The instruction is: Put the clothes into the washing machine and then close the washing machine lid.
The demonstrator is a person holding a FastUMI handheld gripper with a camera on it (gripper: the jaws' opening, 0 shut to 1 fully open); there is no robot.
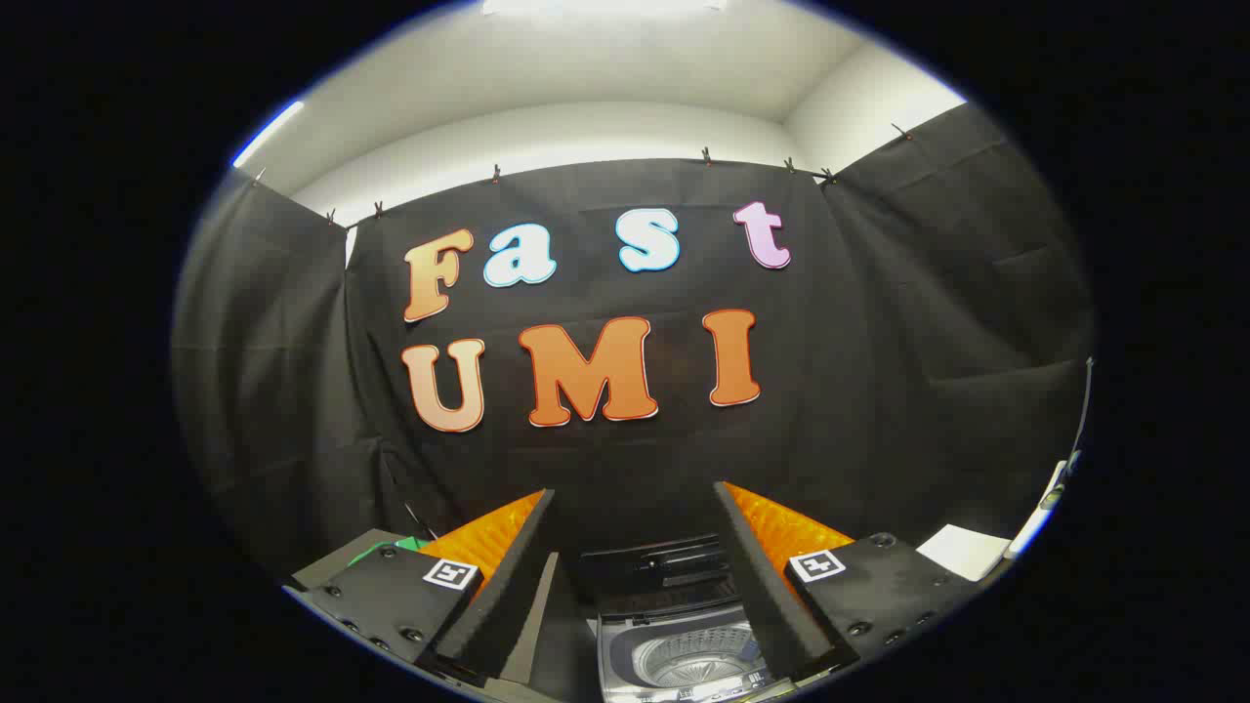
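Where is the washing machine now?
In the gripper view, the washing machine sits low between the open, empty fingers, lid raised, before the black cloth wall.

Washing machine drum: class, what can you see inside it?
Between the open gripper's fingers, the washing machine stands open; its ribbed metal drum shows no clothes. The fingers cover the drum's sides.

We see the washing machine (674, 635) with a grey top, a dark raised lid (656, 564) and a pale silvery drum (695, 656) patterned with small holes. Left of the gripper (635, 508), whose fingers stand wide apart, a green scrap (391, 549) shows; right, a white sheet (962, 549).
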